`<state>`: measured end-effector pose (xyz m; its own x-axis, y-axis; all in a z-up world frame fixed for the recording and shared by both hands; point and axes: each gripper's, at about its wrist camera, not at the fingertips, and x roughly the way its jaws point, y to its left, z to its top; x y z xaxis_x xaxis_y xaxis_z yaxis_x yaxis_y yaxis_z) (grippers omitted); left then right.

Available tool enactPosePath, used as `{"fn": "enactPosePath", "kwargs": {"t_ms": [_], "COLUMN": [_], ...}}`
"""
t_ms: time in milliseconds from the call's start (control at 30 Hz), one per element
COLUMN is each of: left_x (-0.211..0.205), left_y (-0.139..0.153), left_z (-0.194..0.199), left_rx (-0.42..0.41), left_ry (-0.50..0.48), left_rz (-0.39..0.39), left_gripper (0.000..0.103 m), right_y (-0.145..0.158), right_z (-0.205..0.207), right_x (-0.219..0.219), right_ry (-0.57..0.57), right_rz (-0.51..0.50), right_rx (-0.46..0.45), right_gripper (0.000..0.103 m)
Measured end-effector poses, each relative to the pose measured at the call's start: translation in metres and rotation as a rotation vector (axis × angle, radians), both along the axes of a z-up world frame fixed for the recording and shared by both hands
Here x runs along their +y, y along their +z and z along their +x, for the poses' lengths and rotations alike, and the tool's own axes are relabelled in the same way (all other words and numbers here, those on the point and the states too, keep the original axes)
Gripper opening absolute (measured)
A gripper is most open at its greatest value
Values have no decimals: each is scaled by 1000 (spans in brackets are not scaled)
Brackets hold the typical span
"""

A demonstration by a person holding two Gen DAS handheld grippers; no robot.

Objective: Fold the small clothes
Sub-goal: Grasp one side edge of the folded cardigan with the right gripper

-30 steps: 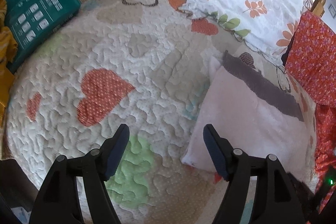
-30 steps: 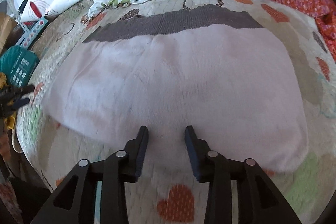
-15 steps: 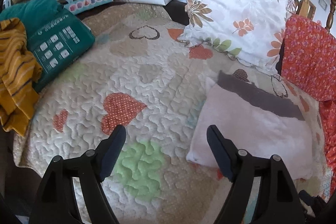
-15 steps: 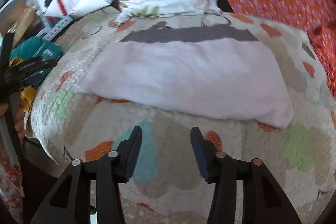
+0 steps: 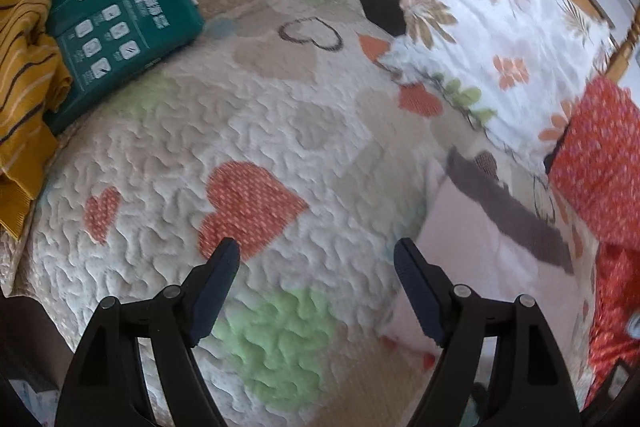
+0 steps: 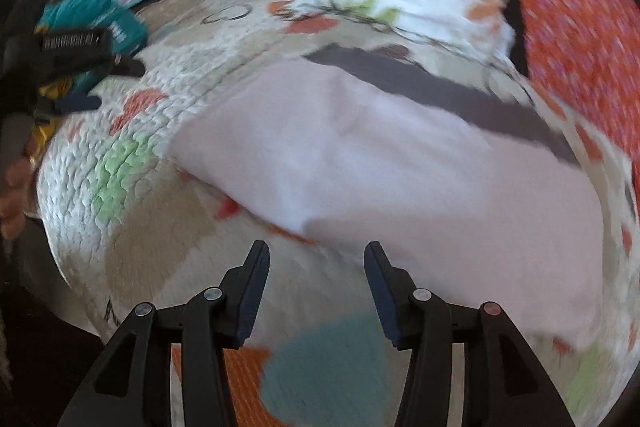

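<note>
The pale pink garment (image 6: 400, 163) lay flat on the heart-patterned quilt (image 5: 248, 131), folded into a long slab with a grey band (image 6: 432, 87) along its far edge, and it sat toward the right side of the bed, just in front of the floral pillow (image 5: 504, 39) and beside the orange flowered cloth (image 5: 600, 163). That flat, squared-off lie suggested the fold on this piece was largely done, and the open quilt to its left looked kept free as working room. The right gripper (image 6: 316, 275) hung just short of the garment's near edge, its jaws parted about halfway with only quilt showing between them, gripping nothing; it was probably placed there because that near hem would be the natural edge to take for another fold. The left gripper (image 5: 318, 269) hovered over the bare quilt near an orange heart, its jaws spread wide and empty, the garment's left corner (image 5: 404, 331) lying just to its right. A mustard striped garment (image 5: 24, 67) was heaped at the far left edge, next to a teal package (image 5: 120, 27), and it seemed set there as the next piece waiting to be folded. In the right wrist view the left gripper appeared at the far left with a hand (image 6: 16, 195) below it, though blur made details hard to read.
</note>
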<state>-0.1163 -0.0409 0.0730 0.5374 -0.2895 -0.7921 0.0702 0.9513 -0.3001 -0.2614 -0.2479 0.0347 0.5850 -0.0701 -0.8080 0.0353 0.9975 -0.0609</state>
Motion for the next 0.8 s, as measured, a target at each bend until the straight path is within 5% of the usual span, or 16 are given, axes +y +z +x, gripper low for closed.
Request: {"fn": "enactPosePath", "kwargs": {"t_ms": [433,800], "left_x": [22,85], "left_y": [10,15], "left_z": [11,21], "left_rx": [-47,-26], "left_ry": [47,220], "left_rz": [50,-58], "left_gripper": [78,79], "right_y": [-30,-44], "right_z": [51,87], "right_x": [56,89], "right_ry": [98,111], "right_rz": [-277,-515], "right_rx": [-24,-53], "right_gripper": [58,57]}}
